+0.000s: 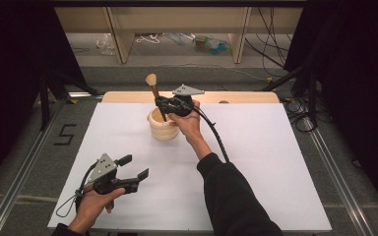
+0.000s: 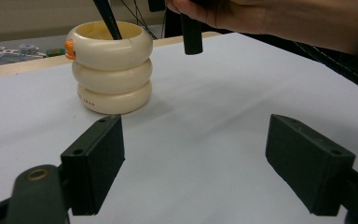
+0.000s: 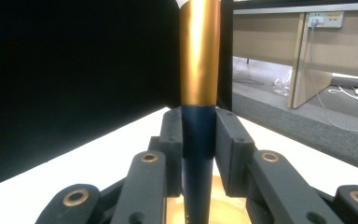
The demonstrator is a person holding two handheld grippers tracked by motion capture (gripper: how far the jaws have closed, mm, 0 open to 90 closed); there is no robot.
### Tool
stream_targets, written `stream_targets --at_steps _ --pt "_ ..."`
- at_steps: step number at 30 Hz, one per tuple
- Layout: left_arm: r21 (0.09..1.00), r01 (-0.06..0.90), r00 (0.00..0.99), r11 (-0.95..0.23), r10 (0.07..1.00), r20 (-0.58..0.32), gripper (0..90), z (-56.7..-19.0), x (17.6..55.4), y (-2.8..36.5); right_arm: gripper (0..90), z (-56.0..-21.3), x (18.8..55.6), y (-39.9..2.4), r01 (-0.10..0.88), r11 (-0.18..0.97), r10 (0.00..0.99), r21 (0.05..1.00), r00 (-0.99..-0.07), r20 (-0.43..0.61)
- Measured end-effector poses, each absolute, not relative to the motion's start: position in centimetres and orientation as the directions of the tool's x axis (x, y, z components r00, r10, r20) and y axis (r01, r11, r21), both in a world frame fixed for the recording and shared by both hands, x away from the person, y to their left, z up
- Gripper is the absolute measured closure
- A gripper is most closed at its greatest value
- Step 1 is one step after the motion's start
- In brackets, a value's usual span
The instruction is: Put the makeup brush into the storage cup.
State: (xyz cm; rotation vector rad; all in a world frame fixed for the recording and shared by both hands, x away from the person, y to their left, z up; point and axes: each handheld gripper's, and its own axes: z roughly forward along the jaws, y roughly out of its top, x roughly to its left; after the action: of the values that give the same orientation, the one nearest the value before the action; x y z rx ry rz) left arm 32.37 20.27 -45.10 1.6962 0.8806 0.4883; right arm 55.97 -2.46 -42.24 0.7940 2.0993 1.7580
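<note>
Brush: a makeup brush (image 1: 154, 92) with a pale bristle head, a gold ferrule and a dark handle; it stands nearly upright, leaning a little to the left in the high view, head up and the handle's lower end down inside the holder.
Holder: a cream, ringed pot (image 1: 163, 126) shaped like three stacked rings, with a small orange knob on its rim in the left gripper view; it sits on the far middle of the desk (image 1: 256, 162), on the white sheet.
Right tool: the right tool (image 1: 163, 104) is pinching the brush on its dark handle just below the ferrule, jaws pressed to either side of it in the right gripper view (image 3: 198, 140); it sits directly above the holder's mouth.
Key relation: the brush's long axis runs almost vertical and lines up with the holder's opening below the right tool, so I judge the coming move runs along that axis, straight up or down, with little sideways room before the handle meets the rim.
Left tool: the left tool (image 1: 134, 166) is spread wide and empty, resting low at the near left of the desk, well apart from the holder (image 2: 112, 67), which lies ahead of it and to the left.
Nearer hand: the right hand (image 1: 187, 123), by far.
</note>
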Motion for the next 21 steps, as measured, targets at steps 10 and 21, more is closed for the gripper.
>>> stream_targets --at_steps 10,21 --pt "0.945 0.307 0.638 -0.114 0.762 -0.115 19.4 -45.11 32.36 20.3 74.6 -42.64 55.94 -2.27 0.232 0.108 0.574 0.967 -0.808 0.13" --pt "0.945 0.307 0.638 -0.114 0.762 -0.116 19.4 -45.11 32.36 20.31 74.6 -42.94 55.91 -2.18 0.233 0.106 0.575 0.967 -0.807 0.132"
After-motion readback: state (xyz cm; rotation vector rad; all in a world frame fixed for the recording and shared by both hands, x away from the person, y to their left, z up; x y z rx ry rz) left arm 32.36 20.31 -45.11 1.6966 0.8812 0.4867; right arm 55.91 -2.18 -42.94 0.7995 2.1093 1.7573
